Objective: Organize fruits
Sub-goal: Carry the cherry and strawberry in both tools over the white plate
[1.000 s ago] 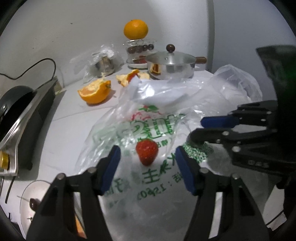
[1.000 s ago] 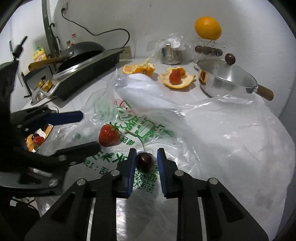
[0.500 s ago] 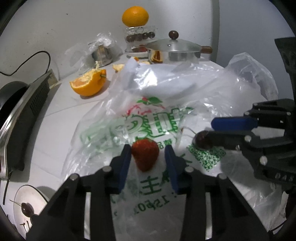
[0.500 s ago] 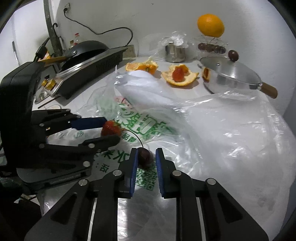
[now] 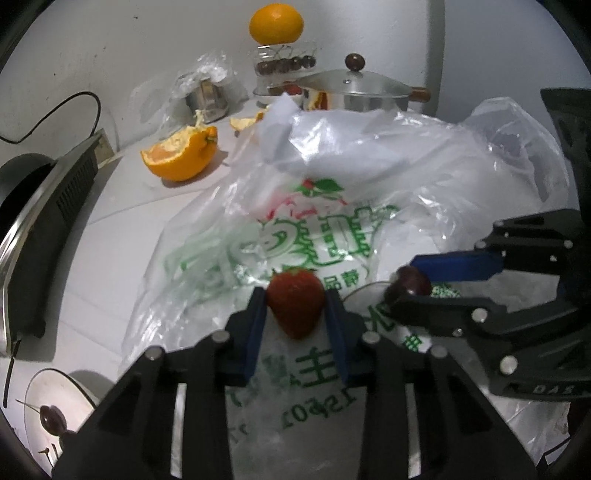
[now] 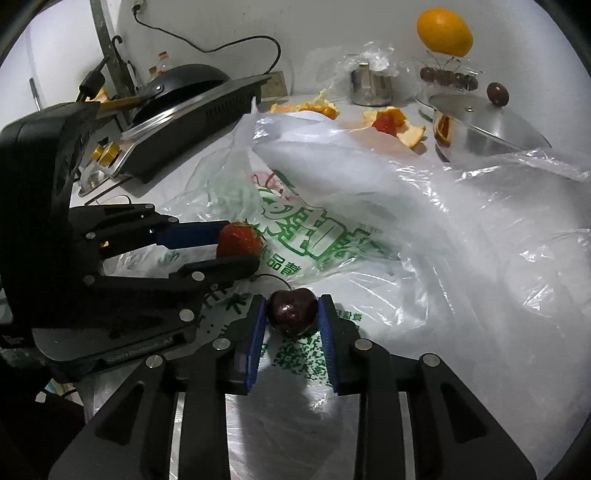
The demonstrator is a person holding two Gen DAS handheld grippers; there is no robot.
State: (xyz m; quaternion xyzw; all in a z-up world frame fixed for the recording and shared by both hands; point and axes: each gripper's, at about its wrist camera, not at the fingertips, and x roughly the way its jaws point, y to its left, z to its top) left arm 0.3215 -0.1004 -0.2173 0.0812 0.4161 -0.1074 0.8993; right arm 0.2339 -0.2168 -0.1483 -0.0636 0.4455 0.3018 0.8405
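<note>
Tilting downward, left gripper [image 5: 295, 314] closing on strawberry [image 5: 294, 301].

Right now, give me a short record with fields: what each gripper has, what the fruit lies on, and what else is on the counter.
left gripper: jaws closing, blue pads against the red strawberry
right gripper: jaws opening, dark red cherry between the pads, touching both
surface under fruit: clear plastic bag with green print
behind the bag: cut orange half, lidded steel pot, whole orange atop a clear container
left side: black stove
</note>
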